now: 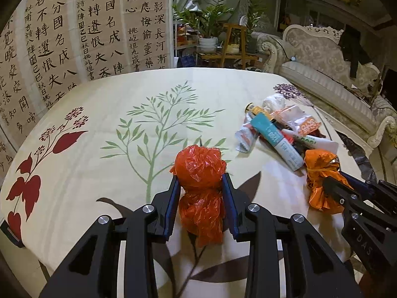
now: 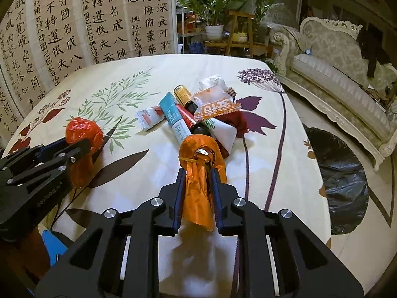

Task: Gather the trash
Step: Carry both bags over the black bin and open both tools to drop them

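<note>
1. The left tongs [image 1: 200,186] are clamped on a red plastic bag [image 1: 199,166], its knotted bundle sticking out past the tips and its loose tail hanging between the blue pads. What is inside the bag cannot be seen.
2. The right tongs [image 2: 197,181] are clamped on an orange plastic bag [image 2: 198,154] tied with a thin band; a bit of foil shows at the knot, the rest of the contents are hidden.
3. Just beyond the orange bag lies a pile of trash [image 2: 196,114] on the worktop: a teal tube [image 2: 173,116], a small bottle with a yellow label [image 2: 182,95], crumpled white tissue [image 2: 213,82], printed wrappers and a dark red cloth. The things overlap, so the lower ones are hard to make out.
4. In the left view the right tongs are cut off at the picture's edge; in the right view the left tongs are likewise cut off.
5. The worktop [image 1: 99,173] is round and covered with a cream cloth printed with green, red and purple plants.
6. Behind it hang calligraphy panels [image 1: 86,24]; potted plants [image 1: 211,24] stand on a wooden rack, and a pale ornate sofa [image 2: 335,74] sits at the right.
7. A black bin bag [image 2: 340,178] lies on the floor beside the worktop.
</note>
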{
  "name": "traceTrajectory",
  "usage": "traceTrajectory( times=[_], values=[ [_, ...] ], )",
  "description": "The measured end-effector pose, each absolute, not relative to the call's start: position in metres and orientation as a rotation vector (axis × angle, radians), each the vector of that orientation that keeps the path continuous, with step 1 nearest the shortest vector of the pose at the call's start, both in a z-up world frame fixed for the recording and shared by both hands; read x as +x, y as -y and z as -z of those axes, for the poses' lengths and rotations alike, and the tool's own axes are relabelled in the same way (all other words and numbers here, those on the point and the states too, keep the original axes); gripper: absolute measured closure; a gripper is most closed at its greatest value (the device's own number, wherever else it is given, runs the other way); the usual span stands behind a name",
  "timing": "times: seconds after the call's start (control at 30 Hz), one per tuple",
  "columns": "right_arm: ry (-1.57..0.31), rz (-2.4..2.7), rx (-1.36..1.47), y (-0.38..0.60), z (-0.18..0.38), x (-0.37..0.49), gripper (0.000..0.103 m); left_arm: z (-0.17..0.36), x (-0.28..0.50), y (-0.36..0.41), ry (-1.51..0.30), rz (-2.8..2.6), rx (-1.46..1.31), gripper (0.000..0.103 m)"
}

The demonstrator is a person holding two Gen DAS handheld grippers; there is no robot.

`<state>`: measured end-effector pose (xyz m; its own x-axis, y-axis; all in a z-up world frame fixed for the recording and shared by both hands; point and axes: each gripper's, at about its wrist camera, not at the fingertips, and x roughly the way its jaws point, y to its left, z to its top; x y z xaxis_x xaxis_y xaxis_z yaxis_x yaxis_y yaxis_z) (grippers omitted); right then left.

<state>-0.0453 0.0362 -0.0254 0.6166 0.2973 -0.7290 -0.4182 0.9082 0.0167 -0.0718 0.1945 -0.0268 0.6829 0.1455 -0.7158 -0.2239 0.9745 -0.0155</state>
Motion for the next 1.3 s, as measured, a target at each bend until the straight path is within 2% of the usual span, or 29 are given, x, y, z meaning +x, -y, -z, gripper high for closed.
traceTrajectory(
  times=[0.5, 1.0, 1.3],
  values=[
    [-0.685, -0.216, -0.048, 0.072, -0.012, -0.044, 0.084, -0.01, -0.056, -0.111, -0.693, -0.033, -0.089, 0.069],
    [-0.703, 0.012, 0.069, 0.189, 0.018, 0.002, 0.084, 0.005, 0.008, 0.017, -0.706, 0.161, 0.02, 0.069],
    [-0.733, 0.045, 0.093, 0.213, 0.036, 0.025, 0.083, 0.025, 0.04, 0.051, -0.756, 0.182, 0.059, 0.069]
  ],
)
